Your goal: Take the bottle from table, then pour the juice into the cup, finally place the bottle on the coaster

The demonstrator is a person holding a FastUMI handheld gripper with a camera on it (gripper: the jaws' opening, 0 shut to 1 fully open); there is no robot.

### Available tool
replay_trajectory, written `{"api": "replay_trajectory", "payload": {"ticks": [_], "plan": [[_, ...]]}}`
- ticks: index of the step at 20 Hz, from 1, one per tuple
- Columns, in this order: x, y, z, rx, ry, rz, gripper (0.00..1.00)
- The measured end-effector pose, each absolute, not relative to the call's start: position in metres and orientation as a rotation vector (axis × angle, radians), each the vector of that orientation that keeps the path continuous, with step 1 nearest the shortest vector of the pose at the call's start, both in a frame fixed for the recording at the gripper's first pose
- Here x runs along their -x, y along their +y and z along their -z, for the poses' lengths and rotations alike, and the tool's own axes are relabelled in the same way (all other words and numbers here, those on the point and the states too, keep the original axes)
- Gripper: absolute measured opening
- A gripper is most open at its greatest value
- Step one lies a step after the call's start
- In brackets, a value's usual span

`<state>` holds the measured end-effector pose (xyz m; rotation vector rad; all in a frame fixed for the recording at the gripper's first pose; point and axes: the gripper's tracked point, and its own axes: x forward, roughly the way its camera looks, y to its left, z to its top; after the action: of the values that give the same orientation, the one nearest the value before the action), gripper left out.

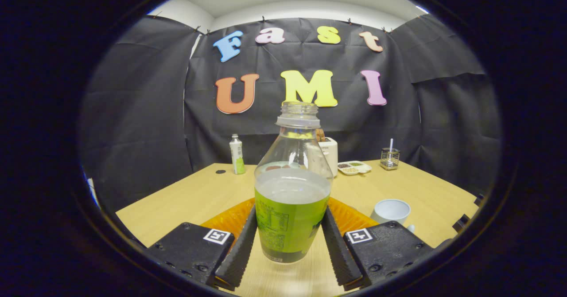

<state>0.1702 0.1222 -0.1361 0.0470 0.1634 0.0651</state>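
the clear plastic bottle with a green label point(291, 199) stood upright at the lower centre of the frame, its long axis vertical and its open, capless mouth pointing straight up toward the booth wall. pale juice filled it to about the top edge of the label, and the shoulder and neck above were see-through. its base sat on the light wooden desk point(186, 195), between the two fingers of the gripper point(290, 244).

the gripper was partly closed around the bottle, one ribbed finger point(241, 244) lying along the left side of the label and the other along the right side. both pads looked to be touching the label, but i could not tell for sure whether they pressed on it or merely rested against it. an orange ribbed part of the gripper point(350, 215) showed behind the bottle on either side.

to the lower right, beside the right finger, a white cup point(390, 211) stood upright on the desk with its open mouth up, well apart from the bottle.

toward the far edge of the desk, in the middle of the frame, stood a small white bottle with a green band point(237, 154) on the left, a white box-shaped container point(328, 151) just behind the bottle's shoulder, a white divided tray point(354, 167) to its right, and a small metal wire holder point(390, 157) further right. a small dark round spot point(220, 171) lay on the desk near the white bottle.
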Motion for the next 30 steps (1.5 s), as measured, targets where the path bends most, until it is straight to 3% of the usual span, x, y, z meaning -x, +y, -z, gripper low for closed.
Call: {"api": "replay_trajectory", "payload": {"ticks": [11, 30], "plan": [[-0.162, 0.122, 0.110, -0.264, 0.170, -0.131, 0.80], [-0.184, 0.111, 0.095, -0.981, 0.172, -0.298, 0.79]]}}
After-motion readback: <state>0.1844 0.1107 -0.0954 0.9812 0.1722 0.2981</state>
